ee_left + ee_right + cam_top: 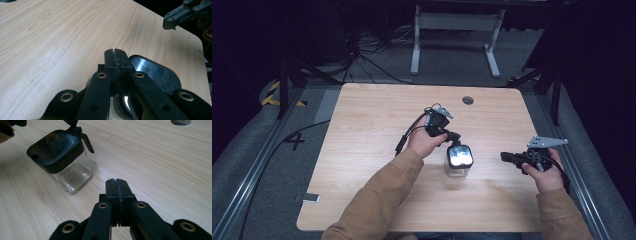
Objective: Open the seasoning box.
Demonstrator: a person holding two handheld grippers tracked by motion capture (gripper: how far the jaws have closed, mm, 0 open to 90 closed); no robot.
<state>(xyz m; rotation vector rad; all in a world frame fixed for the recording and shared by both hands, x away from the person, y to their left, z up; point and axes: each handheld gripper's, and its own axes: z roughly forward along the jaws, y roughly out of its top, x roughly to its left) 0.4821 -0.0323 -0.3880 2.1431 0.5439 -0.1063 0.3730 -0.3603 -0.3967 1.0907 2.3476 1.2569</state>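
Hovering with jaws closed and empty over the black lid of the glass jar (458, 161) near the surface's (362, 150) centre, the left gripper (453, 136) could tip it, while the closed right gripper (506, 157) waits at three o'clock.

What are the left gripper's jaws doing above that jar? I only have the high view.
Observer: The left gripper has its jaws pressed together, with nothing between them.
Operator: Is anything in the jar?
Observer: The jar is clear under its black lid, and it looks empty.
Operator: And the right gripper's jaws?
Observer: The right gripper is shut too, empty, over bare table and apart from the jar.
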